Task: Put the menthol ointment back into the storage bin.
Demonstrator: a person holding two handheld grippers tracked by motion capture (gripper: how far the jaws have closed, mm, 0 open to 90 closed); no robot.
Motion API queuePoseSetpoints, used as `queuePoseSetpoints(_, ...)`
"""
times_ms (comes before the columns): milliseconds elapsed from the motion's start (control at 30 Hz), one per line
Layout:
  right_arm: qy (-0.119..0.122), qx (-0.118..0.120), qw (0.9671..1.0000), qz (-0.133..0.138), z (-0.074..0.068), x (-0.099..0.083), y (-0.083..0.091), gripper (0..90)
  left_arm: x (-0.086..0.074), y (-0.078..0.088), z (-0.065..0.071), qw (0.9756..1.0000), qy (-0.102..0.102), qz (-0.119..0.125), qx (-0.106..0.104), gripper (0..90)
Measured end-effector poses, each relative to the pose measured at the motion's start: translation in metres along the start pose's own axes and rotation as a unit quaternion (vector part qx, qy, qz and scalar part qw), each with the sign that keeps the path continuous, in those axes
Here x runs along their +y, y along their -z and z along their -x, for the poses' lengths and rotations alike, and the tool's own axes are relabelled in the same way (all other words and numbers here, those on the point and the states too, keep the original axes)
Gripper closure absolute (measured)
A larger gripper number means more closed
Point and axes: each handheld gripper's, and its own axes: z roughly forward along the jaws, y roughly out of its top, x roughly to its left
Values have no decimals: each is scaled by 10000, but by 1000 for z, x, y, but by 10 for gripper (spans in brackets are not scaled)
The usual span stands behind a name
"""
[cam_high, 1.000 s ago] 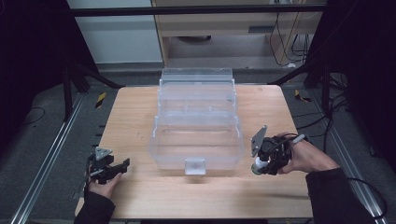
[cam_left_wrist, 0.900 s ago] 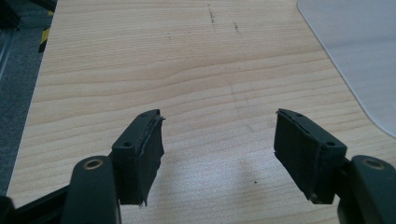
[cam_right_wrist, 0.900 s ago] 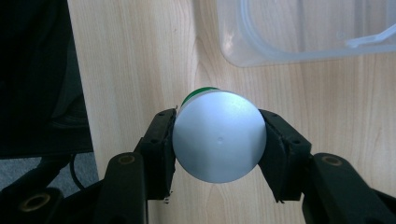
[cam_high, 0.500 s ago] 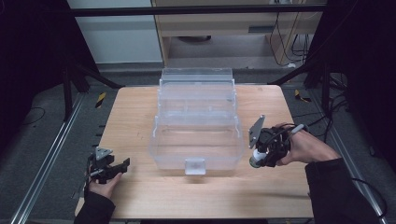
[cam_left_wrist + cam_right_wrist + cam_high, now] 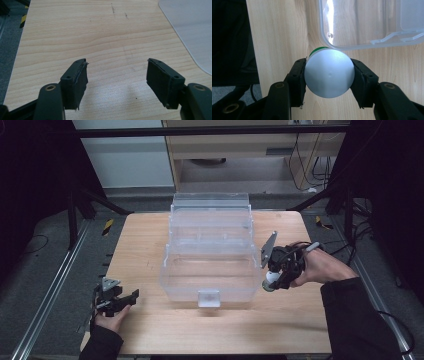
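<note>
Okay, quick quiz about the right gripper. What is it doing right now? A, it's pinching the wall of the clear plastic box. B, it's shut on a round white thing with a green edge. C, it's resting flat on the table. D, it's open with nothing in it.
B: in the right gripper view the right gripper has its jaws pressed on both sides of a round white container with a green edge, beside the clear plastic box.

A clear plastic tiered box stands open at the centre of the wooden table, its trays stepped back toward 12 o'clock and a latch on its front wall. At the box's 3 o'clock, just beside its near corner, a white round container with a green band is clamped between the jaws of the right gripper.
</note>
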Motion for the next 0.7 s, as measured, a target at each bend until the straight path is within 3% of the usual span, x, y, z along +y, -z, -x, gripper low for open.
queuePoseSetpoints(700, -37, -63, 9999, 99, 25, 19, 1, 503, 0, 0, 0, 10000, -4, 16, -6, 330)
